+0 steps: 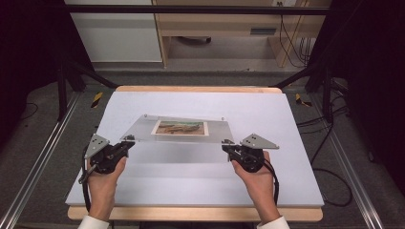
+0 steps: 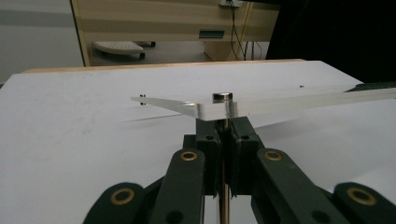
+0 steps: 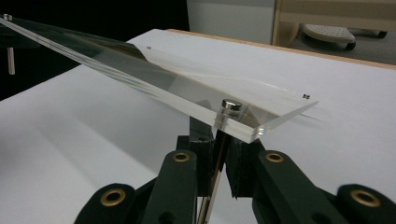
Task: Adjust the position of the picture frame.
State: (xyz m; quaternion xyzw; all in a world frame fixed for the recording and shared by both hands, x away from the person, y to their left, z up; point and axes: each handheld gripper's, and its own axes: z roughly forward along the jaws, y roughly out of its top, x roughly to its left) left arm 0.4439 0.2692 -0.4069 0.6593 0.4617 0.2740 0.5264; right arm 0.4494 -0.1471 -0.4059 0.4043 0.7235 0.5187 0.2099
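A person sits at a table covered with a white sheet (image 1: 191,176), holding a black two-jaw gripper in each hand. Between the two grippers hangs a clear plastic picture frame (image 1: 181,128) — a flat see-through panel with a small landscape picture (image 1: 180,127) at its middle. The frame is over the middle of the table, with its near edge raised off the white sheet; whether the far edge touches the sheet cannot be told. The left gripper (image 1: 128,141) is at the frame's near left corner and the right gripper (image 1: 227,144) at its near right corner. In the left gripper view, the jaws are pressed together on a thin metal pin (image 2: 224,186) that runs down from a small round metal cap (image 2: 222,97) on top of the panel's corner. In the right gripper view, the jaws are likewise clamped on a thin metal pin (image 3: 212,179) below a round cap (image 3: 231,105), and the panel slopes away toward the upper left of that view. Beyond the table stand pale wooden furniture (image 1: 215,24) and dark cables (image 1: 293,43) on the floor.
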